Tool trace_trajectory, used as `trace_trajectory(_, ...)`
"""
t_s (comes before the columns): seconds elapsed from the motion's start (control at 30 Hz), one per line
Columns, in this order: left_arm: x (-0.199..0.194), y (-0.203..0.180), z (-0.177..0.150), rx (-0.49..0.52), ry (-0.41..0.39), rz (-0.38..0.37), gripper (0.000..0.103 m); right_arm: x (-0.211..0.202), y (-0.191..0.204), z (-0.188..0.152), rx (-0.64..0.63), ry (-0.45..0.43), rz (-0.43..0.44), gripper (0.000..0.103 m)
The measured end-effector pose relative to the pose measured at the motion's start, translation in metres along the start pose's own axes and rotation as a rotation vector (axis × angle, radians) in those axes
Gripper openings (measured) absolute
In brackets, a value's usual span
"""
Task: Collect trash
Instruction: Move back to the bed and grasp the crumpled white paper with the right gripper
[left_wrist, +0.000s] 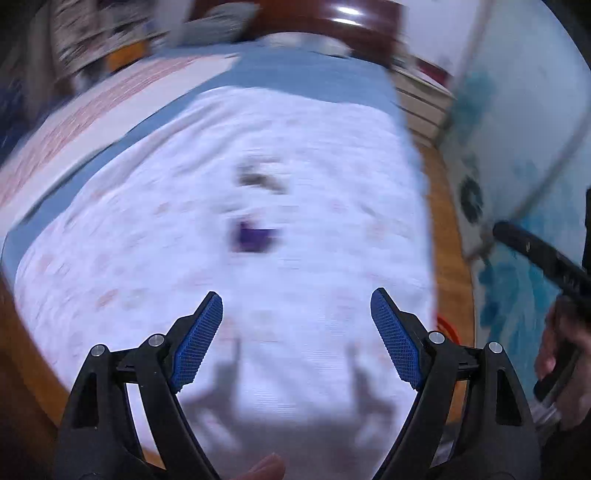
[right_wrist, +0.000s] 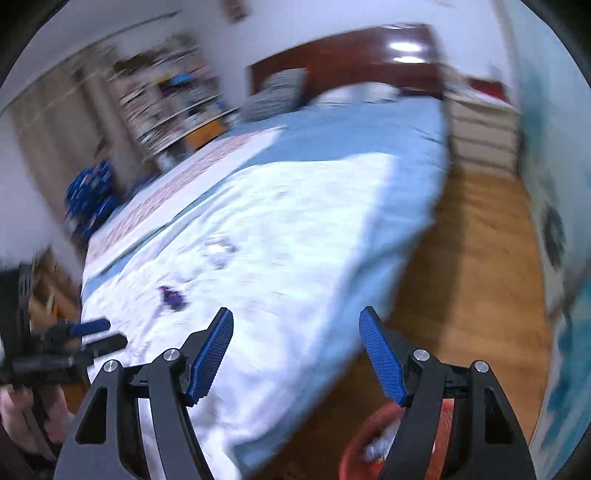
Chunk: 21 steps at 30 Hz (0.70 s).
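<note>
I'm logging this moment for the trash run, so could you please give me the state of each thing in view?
left gripper: jaws open, empty, over the bed.
right gripper: jaws open, empty.
purple scrap: lying loose on the white blanket.
grey scrap: lying loose, blurred.
red bin: on the floor, something pale inside.

Both views are smeared by motion blur; only each hand-held gripper's own arms stay sharp. Cool, fairly bright indoor light falls from above, throwing soft finger shadows on the white bedspread (left_wrist: 295, 155). Glare spots shine on the dark headboard (right_wrist: 369, 55). Fisheye bending curves the edges, with black corners.
</note>
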<state>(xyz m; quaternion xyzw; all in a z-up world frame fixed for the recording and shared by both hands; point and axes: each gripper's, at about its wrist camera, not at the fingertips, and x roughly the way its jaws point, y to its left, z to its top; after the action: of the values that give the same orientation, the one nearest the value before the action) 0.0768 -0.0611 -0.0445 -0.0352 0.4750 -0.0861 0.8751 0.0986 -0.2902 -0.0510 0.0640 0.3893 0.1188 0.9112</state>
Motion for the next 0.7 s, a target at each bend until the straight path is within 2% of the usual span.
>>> trace_trajectory(0.2, 0.021, 0.089, 0.005, -0.173, 0.053, 0.053, 0.082, 0.106, 0.097, 0.049, -0.212, 0.101, 0.036, 0.07)
trace_trajectory(0.33, 0.028, 0.122, 0.021, -0.271, 0.057, 0.009, 0.082, 0.185, 0.128, 0.073, -0.229, 0.188, 0.027, 0.067)
trace_trajectory(0.4, 0.028, 0.132, 0.028, -0.293, 0.049, 0.006, 0.082, 0.216, 0.134, 0.074, -0.215, 0.235, -0.01, 0.05)
trace_trajectory(0.43, 0.029, 0.135, 0.031, -0.303, 0.045, 0.0, 0.082, 0.235, 0.135, 0.075, -0.207, 0.277, -0.043, 0.035)
trace_trajectory(0.5, 0.035, 0.137, 0.039, -0.307, 0.047, -0.002, 0.082, 0.257, 0.134, 0.072, -0.193, 0.324, -0.056, 0.029)
trace_trajectory(0.53, 0.038, 0.139, 0.041, -0.305, 0.05, -0.005, 0.082, 0.264, 0.13, 0.07, -0.174, 0.333, -0.052, 0.018)
trace_trajectory(0.67, 0.056, 0.141, 0.052, -0.303, 0.07, -0.016, 0.082, 0.251, 0.116, 0.07, -0.108, 0.292, -0.008, 0.014)
trace_trajectory(0.7, 0.062, 0.14, 0.055, -0.3, 0.073, -0.014, 0.082, 0.236, 0.113, 0.07, -0.11, 0.268, 0.005, 0.014)
